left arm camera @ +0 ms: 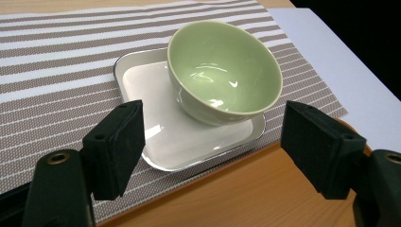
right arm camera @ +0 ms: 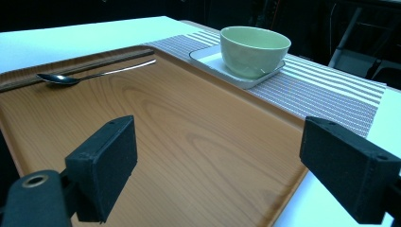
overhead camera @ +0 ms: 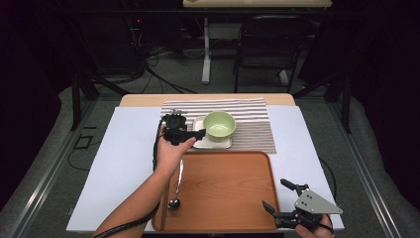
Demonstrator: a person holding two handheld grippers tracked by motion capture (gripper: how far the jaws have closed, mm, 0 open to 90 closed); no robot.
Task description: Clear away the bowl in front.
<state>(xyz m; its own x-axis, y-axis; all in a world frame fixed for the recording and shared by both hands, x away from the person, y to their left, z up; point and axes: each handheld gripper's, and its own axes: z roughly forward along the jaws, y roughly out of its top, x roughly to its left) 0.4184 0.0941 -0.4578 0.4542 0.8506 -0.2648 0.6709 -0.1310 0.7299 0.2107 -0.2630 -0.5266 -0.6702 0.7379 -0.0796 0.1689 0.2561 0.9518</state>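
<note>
Bowl (overhead camera: 219, 124) sits on the plate (overhead camera: 200, 142), toward its far right corner, on the striped mat (overhead camera: 257, 130). We hold the left gripper (overhead camera: 197, 133) at the plate's left edge, jaws spread, empty. Right gripper (overhead camera: 277, 195) jaws spread over the tray's (overhead camera: 228, 193) right edge.

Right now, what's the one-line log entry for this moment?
left gripper: open, beside white plate | green bowl: on plate | right gripper: open, at tray corner | spoon: on tray

Your high view looks forward and down over the whole worktop (overhead camera: 124, 163) from your side. Your left gripper view sits close above the green bowl (left arm camera: 224, 71), angled down. Your right gripper view looks low across the tray (right arm camera: 189, 142) toward that same bowl.
</note>
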